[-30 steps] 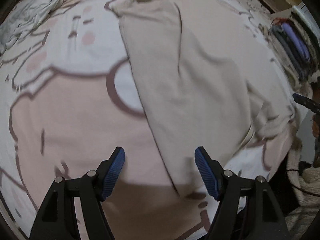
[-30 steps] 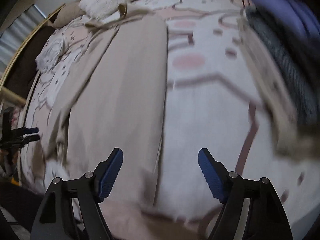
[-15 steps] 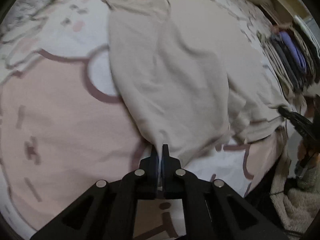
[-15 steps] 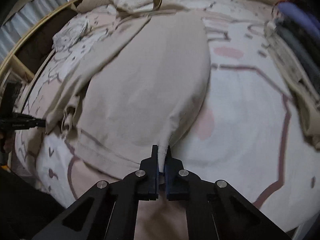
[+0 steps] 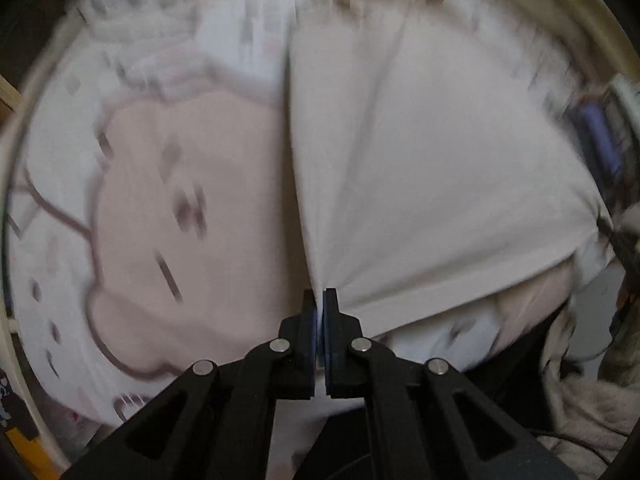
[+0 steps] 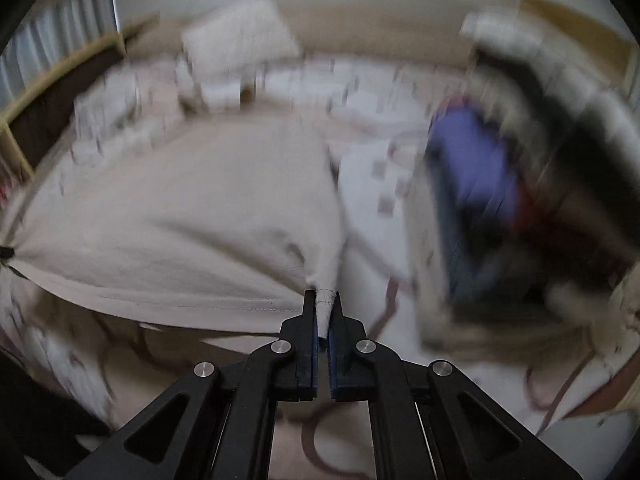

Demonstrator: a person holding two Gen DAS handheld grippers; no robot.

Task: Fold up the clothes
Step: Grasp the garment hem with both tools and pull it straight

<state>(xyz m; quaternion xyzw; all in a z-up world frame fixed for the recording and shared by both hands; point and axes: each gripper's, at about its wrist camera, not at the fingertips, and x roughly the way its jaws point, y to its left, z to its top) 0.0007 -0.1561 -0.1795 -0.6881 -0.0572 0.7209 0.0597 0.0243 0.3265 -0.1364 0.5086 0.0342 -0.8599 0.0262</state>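
Left gripper (image 5: 319, 295) and right gripper (image 6: 321, 298) both clamped on hem corners of beige garment (image 5: 420, 168), lifted taut over bed (image 5: 180, 200) (frames blurred); keep tension even, carry hem toward collar, lay flat

My black left tongs (image 5: 319, 300) and right tongs (image 6: 321, 304) have blue pads. The garment (image 5: 420, 184) is plain beige. At nine o'clock the bedsheet (image 5: 180, 208) is white with pink cartoon shapes outlined in brown. At three o'clock, the stacked clothes (image 6: 476, 184) show purple, dark grey and red.
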